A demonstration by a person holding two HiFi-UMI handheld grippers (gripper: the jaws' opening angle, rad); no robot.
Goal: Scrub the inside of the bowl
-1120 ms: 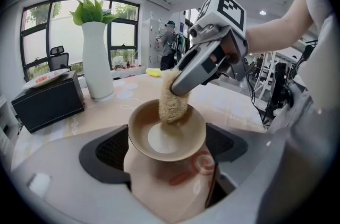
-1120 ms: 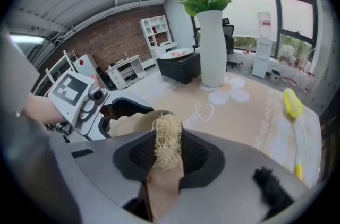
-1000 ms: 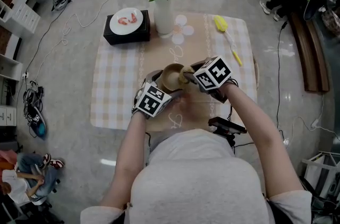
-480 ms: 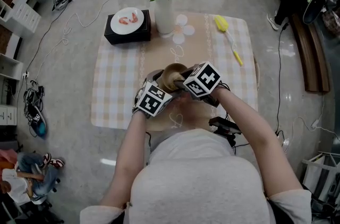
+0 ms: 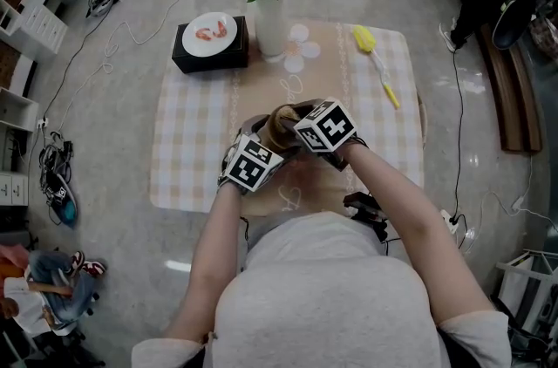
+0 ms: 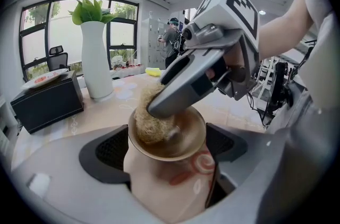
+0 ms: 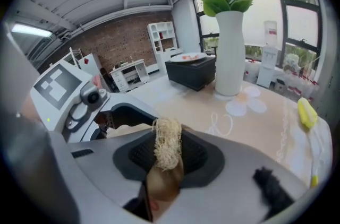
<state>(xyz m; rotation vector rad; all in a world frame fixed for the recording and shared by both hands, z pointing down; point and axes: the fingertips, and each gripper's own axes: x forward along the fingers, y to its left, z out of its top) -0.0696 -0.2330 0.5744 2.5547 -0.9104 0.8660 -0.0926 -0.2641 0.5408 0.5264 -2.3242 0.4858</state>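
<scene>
Mostly covered in the head view by the right gripper's marker cube, the tan glazed bowl with a red swirl on its outside (image 6: 183,135) sits over the near middle of the table, tipped with its mouth toward the right gripper. The left gripper (image 6: 168,149) clamps it, one dark pad on each side of its body; the bowl's base is hidden behind those jaws. Inside the bowl lies the straw-coloured fibrous scrub pad (image 6: 149,125), pressed to the inner wall on the side nearer the vase. The right gripper (image 7: 168,159) reaches in from above with its jaws closed narrowly on that pad. From the right gripper view the bowl appears only edge-on below the pad and is cut off by the gripper body, so how much of the pad touches the wall is not clear.

A dark blurred shape (image 7: 271,191) at the lower right of that view cannot be made out.

Both grippers hang just inside the near edge of the checked tablecloth (image 5: 187,139), which lies bare to their left and right. At the far edge, well apart, stand a tall white vase with green leaves (image 5: 266,22) and, beside it, a black box (image 5: 207,57) carrying a white plate (image 5: 207,33). A yellow long-handled brush (image 5: 370,52) lies toward the far right corner
</scene>
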